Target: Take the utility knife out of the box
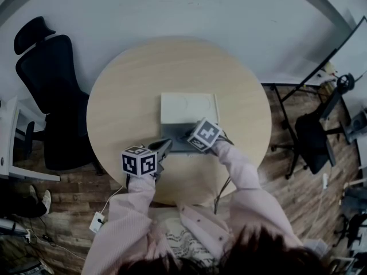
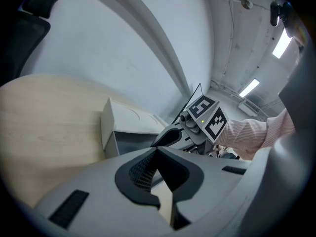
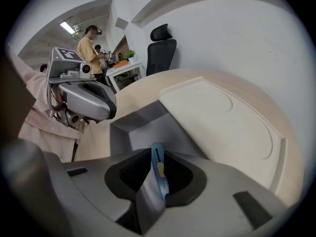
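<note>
Closest under my head camera are the sleeves point(image 1: 248, 179), both reaching forward to the box point(image 1: 172, 133). It sits open in the middle of the table point(image 1: 123, 105), its lid point(image 1: 188, 107) laid flat behind it so the inside can be reached from above. The right gripper point(image 3: 158, 162) points steeply down into the box, and its jaws are spread with the knife point(image 3: 161, 179) between them. I see no pad pressing on the blue handle, so I judge the knife is lying in the box, straddled rather than pinched. That spread makes sense to me, since the gap has to clear the handle before I squeeze. The left gripper point(image 2: 159, 157) sits low, just beside the box's near left corner. Its jaws are a little apart, with only pale tabletop in the gap and nothing between them. I read it as parked there to brace the box if it slides, though I can't tell whether it touches the box.
</note>
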Tool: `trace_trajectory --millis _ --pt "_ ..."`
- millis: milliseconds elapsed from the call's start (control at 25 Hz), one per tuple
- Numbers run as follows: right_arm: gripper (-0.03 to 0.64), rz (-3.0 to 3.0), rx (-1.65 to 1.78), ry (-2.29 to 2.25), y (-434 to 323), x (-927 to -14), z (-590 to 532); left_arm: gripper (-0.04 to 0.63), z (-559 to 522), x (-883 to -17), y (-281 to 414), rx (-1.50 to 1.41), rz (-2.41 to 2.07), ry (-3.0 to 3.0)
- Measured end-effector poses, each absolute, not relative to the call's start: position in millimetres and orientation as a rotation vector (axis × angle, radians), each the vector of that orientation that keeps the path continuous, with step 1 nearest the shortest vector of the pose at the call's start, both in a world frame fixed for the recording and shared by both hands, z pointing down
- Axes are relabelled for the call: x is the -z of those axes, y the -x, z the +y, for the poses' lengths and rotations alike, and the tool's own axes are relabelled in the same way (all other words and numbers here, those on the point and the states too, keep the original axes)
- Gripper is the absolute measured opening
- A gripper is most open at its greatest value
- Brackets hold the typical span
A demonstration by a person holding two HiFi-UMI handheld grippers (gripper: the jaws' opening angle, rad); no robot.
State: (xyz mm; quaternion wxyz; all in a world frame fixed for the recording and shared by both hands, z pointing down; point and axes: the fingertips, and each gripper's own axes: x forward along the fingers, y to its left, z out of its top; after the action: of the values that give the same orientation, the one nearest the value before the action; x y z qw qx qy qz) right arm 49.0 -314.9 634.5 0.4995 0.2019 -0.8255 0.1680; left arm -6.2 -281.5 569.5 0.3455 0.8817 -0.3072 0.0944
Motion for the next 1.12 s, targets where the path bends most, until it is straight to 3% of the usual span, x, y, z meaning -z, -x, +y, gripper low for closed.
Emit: trace_trajectory --millis 520,1120 --pt "0.196 -1.905 -0.331 -0.434 -56.5 -653.1 -313.2 0.009 -279.4 -574.8 8.2 -0.232 -0.801 -2.263" --pt "0.201 -1.863 -0.361 -0.385 -52.3 -663.9 -297.5 0.010 -276.7 -581.6 9.9 -0.239 -0.796 -2.241"
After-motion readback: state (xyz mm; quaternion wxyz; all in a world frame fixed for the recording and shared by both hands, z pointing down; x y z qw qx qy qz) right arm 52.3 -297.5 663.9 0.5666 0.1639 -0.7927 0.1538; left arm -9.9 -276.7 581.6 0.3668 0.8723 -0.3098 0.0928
